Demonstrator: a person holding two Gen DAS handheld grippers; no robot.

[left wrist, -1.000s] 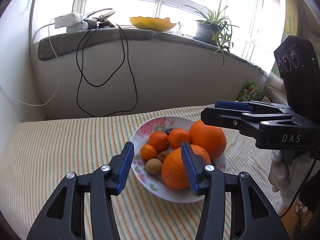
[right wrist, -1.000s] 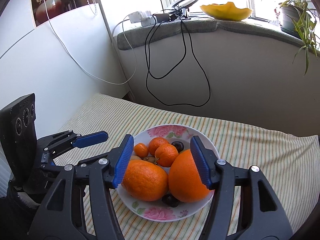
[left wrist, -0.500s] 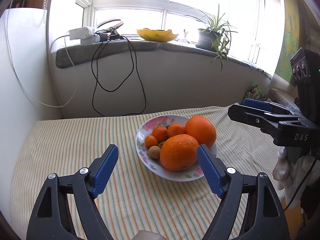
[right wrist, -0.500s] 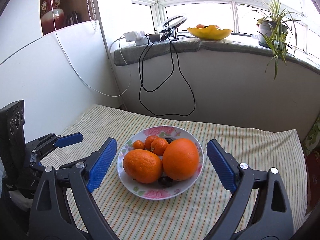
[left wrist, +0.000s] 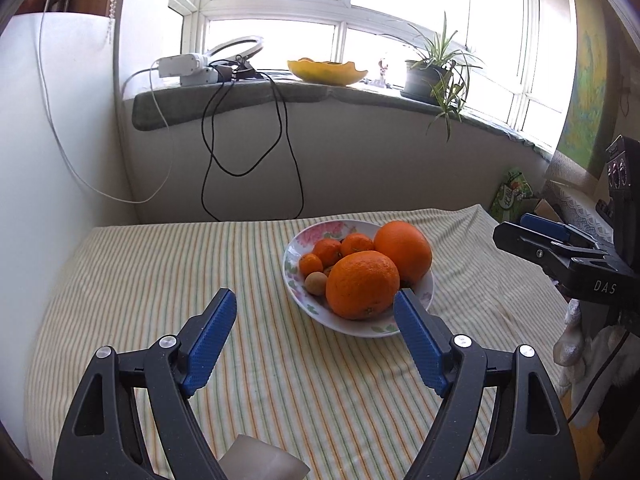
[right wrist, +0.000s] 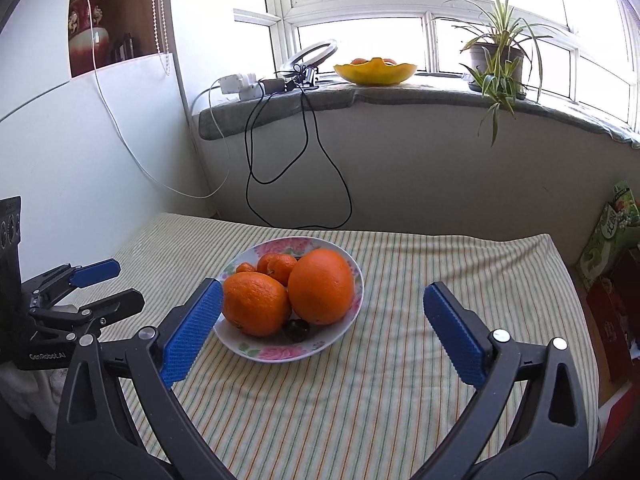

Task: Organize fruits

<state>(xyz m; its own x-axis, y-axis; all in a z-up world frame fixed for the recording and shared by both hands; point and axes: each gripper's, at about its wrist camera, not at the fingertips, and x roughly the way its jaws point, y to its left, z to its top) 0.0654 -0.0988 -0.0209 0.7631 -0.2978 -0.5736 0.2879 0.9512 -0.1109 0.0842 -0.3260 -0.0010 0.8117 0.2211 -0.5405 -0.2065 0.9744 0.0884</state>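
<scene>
striped tablecloth [right wrist: 360,400]; floral plate [right wrist: 340,344] on it

Each view looks forward and downward along its own hand-held gripper. Both face the windowsill [left wrist: 280,92] from near. They share the fruit plate [left wrist: 296,248] on the striped desk [right wrist: 400,380].

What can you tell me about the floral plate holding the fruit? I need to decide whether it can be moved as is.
The floral plate is a shallow white dish, apparently ceramic, with pink flowers and green leaves round its rim. It sits flat on the striped cloth. It holds two large oranges, several mandarins, a small tan fruit and a dark fruit. Neither gripper touches it.
</scene>
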